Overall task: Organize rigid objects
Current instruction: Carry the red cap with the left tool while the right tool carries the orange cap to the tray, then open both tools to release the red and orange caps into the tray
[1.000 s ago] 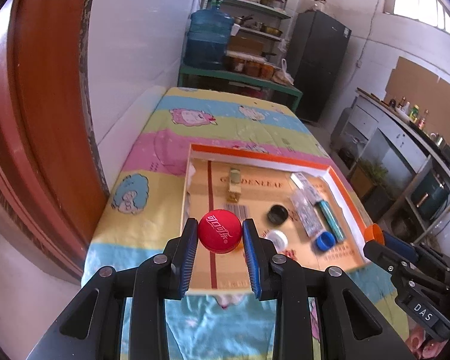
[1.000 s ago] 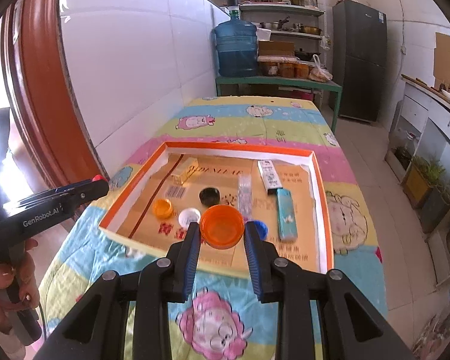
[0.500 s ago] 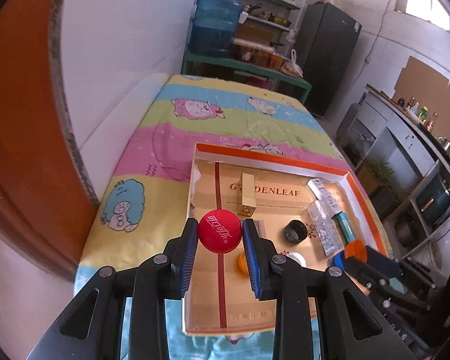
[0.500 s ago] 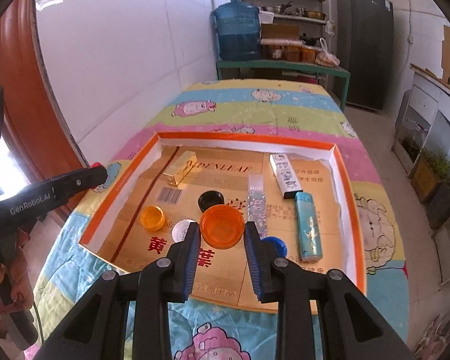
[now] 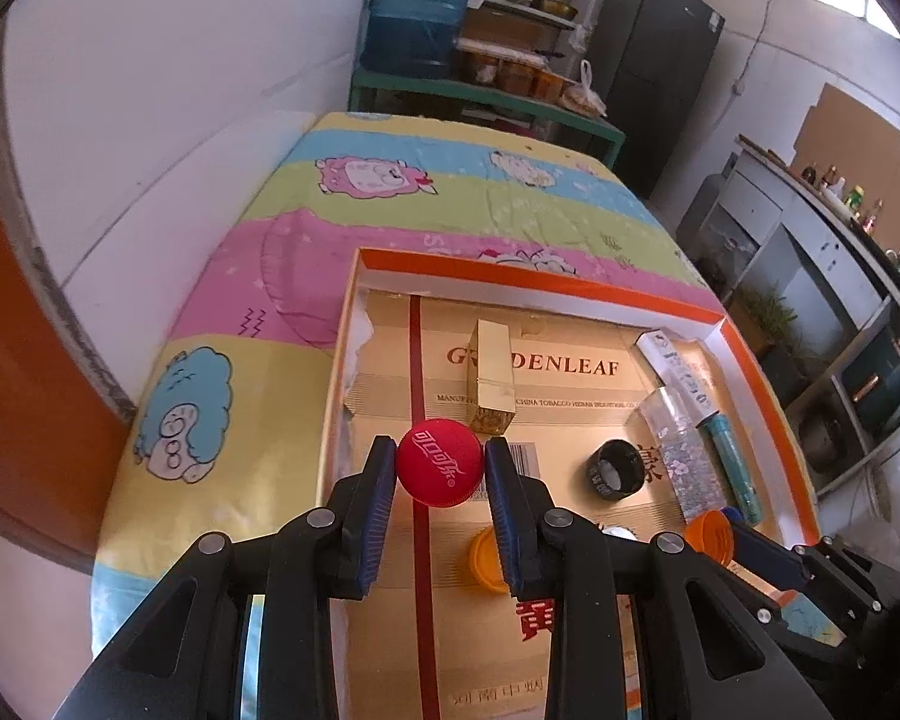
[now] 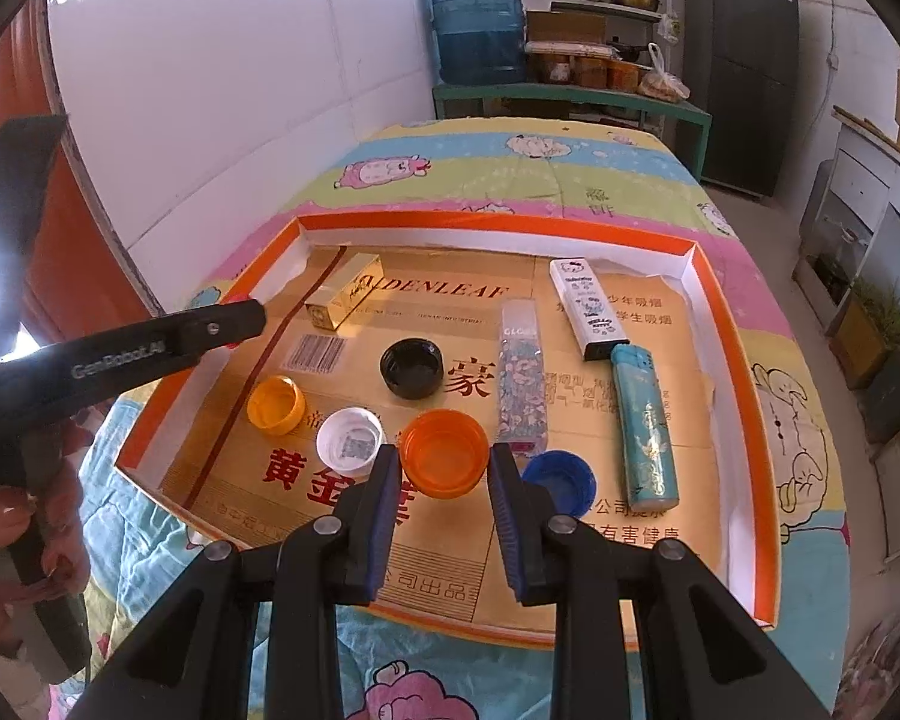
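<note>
between left hand-held gripper point(image 5: 441, 471) pads: red cap point(image 5: 440, 462), clamped; right hand-held gripper point(image 6: 444, 468) grasps orange cap point(image 6: 444, 453).

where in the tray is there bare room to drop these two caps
Free: the near strip of the tray floor in front of the white cap and blue cap, and the far middle between gold box and white lighter. Crowded: the middle cluster.
</note>
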